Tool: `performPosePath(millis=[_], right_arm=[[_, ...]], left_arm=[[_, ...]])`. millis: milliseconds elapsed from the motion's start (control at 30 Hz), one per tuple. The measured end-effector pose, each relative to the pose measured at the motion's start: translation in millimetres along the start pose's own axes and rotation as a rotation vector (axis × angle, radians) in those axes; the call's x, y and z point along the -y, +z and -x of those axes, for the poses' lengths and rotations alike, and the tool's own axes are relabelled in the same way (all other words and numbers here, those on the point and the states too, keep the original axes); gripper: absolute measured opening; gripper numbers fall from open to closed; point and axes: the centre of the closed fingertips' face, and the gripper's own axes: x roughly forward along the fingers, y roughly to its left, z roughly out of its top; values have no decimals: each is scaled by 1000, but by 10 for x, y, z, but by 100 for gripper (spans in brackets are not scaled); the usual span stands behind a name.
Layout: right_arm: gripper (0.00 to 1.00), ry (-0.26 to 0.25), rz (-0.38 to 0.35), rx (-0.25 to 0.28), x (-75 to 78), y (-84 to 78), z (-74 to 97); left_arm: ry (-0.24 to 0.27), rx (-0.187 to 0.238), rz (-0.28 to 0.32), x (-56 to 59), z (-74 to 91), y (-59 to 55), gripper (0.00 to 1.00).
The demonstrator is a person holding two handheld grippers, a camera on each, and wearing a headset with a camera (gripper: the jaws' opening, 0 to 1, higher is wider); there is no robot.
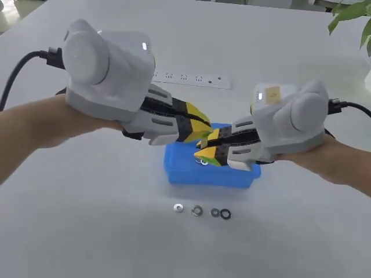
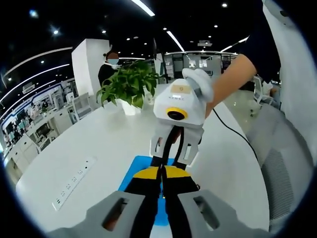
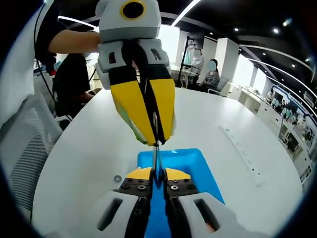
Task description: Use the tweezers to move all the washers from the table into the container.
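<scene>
Left claw (image 3: 156,140): clamped shut on tweezers (image 3: 156,157). Right claw (image 3: 158,174): closed on the same tweezers, tip to tip with the left, above blue container (image 1: 185,172). Washers (image 1: 197,211): four in a row on table (image 1: 87,231), near container.

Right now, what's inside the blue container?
One ring, probably a washer, shows in the blue container. The left hand-held gripper and right hand-held gripper, both shut on the tweezers, cover much of its floor.

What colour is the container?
The container is blue; clearest in the right gripper view.
</scene>
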Motion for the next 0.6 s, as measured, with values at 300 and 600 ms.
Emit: performPosePath(millis=[300, 600], right_arm=[[11, -23, 13, 5, 36, 42, 14], [17, -56, 12, 9, 72, 95, 56]], left_arm=[[12, 1, -12, -19, 26, 27, 4], [50, 8, -39, -88, 87, 78, 4]])
